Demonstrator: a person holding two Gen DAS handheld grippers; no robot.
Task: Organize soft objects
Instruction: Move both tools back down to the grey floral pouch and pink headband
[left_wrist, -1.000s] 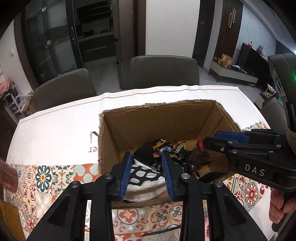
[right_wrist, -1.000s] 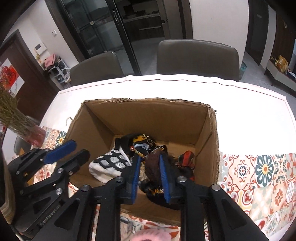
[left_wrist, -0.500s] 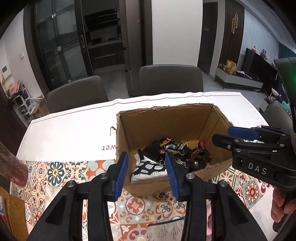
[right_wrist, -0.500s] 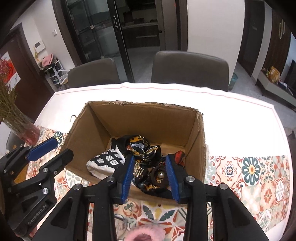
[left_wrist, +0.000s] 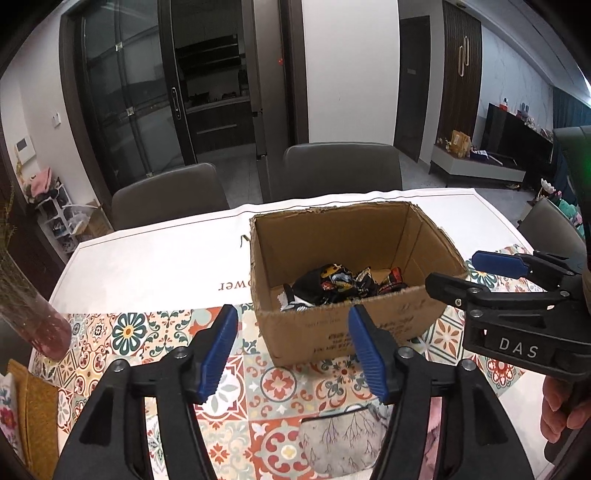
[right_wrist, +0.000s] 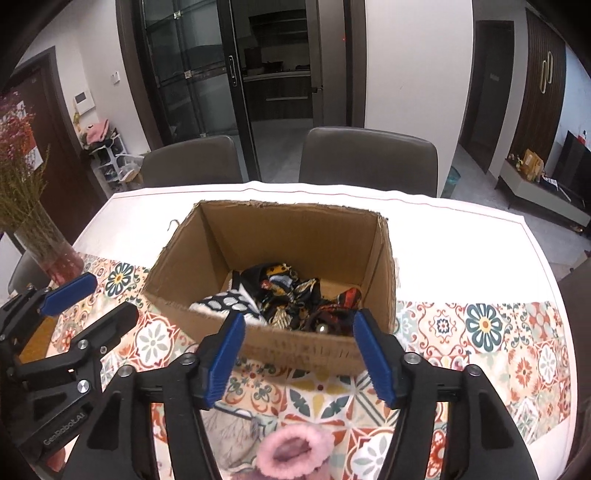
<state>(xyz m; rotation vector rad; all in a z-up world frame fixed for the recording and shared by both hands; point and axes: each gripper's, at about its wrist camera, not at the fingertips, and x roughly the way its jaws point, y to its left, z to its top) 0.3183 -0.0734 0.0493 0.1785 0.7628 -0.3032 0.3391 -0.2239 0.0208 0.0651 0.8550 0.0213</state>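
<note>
An open cardboard box (left_wrist: 332, 332) (right_wrist: 295, 347) stands on the table and holds a black patterned scarf (left_wrist: 332, 284) (right_wrist: 288, 295), a black-and-white spotted cloth (right_wrist: 225, 304) and a red patterned cloth (right_wrist: 349, 297). My left gripper (left_wrist: 291, 350) is open and empty, in front of the box. My right gripper (right_wrist: 299, 358) is open and empty, also in front of the box. Each gripper shows in the other's view: the right gripper (left_wrist: 487, 269) and the left gripper (right_wrist: 88, 295). A grey branch-print pouch (left_wrist: 340, 443) and a pink fluffy item (right_wrist: 291, 454) lie on the table near me.
The table has a white cloth (left_wrist: 166, 266) at the far side and a tile-pattern runner (right_wrist: 498, 339) at the near side. A glass vase of dried flowers (right_wrist: 40, 236) stands at the left edge. A yellow cloth (left_wrist: 33, 410) lies at the near left. Two grey chairs (right_wrist: 369, 162) stand behind the table.
Both grippers have drawn back and up out of the box and opened wider. The right gripper let go of the dark scarf, which now lies in the box.
</note>
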